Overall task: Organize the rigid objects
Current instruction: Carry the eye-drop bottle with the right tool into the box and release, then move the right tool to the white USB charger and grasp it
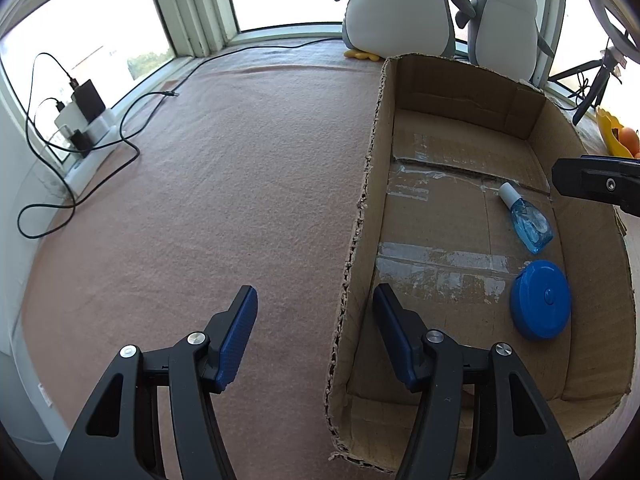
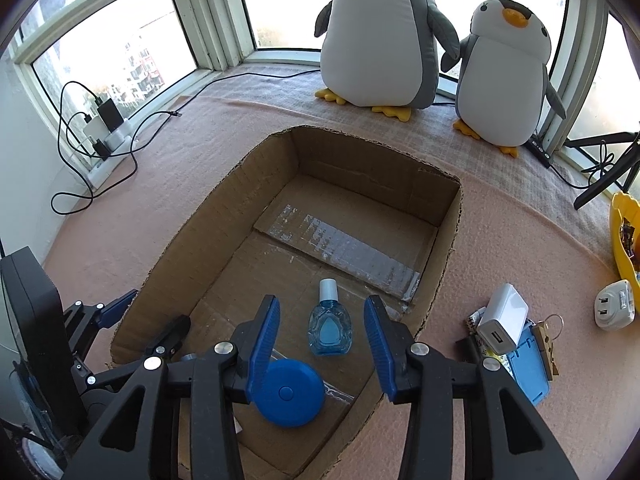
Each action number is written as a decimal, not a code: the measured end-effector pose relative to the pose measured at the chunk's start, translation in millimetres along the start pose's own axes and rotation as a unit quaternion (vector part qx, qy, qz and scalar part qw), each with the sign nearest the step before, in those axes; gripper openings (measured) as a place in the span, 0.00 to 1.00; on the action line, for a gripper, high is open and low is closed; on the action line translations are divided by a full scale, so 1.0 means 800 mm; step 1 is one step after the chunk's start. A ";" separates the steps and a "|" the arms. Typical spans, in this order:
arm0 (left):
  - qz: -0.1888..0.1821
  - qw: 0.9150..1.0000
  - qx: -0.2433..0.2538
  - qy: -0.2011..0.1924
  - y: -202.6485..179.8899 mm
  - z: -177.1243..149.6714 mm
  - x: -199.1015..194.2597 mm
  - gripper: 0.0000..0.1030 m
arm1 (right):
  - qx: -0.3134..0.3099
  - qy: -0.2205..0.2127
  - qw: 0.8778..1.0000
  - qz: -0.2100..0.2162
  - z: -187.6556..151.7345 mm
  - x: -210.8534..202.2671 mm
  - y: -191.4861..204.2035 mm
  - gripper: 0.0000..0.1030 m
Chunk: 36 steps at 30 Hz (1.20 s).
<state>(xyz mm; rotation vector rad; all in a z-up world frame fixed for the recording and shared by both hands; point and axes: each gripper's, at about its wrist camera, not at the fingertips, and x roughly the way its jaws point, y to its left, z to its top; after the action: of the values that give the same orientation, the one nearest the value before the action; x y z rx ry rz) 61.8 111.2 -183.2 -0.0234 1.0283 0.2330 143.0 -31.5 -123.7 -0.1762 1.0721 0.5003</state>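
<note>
An open cardboard box (image 1: pixel 362 216) (image 2: pixel 446 248) sits on the pink cloth. Inside lie a small blue bottle with a white cap (image 1: pixel 528 220) (image 2: pixel 329 326) and a round blue tape measure (image 1: pixel 540 300) (image 2: pixel 292 394). My left gripper (image 1: pixel 316 300) is open and empty, straddling the box's left wall. My right gripper (image 2: pixel 322 312) is open and empty above the box's near end, over the bottle; it also shows at the right edge of the left wrist view (image 1: pixel 592 184). The left gripper shows at the lower left of the right wrist view (image 2: pixel 120 308).
Right of the box lie a white USB charger (image 2: pixel 502 318), a blue box (image 2: pixel 528 368), a wooden clothespin (image 2: pixel 546 346), a white plug adapter (image 2: pixel 614 308) and a yellow bowl (image 2: pixel 624 240). Two plush penguins (image 2: pixel 380 32) stand at the window. A power strip with cables (image 1: pixel 86 120) lies at the left.
</note>
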 end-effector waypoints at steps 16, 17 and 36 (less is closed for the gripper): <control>0.001 1.000 0.000 0.000 0.000 0.000 0.000 0.58 | 0.089 -0.029 0.995 -0.024 -0.008 -0.044 -0.088 0.41; 0.001 1.000 0.001 0.000 0.000 0.000 0.000 0.58 | 0.099 -0.028 0.994 -0.024 -0.008 -0.045 -0.097 0.41; 0.001 1.000 0.001 -0.001 0.003 0.000 -0.001 0.58 | 0.238 0.046 0.970 -0.007 -0.016 0.006 -0.197 0.41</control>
<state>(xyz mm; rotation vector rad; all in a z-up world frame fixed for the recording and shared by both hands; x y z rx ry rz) 61.4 113.1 -182.4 -0.0214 1.0263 0.2335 209.2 -172.6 -149.3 0.2191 1.2516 0.2122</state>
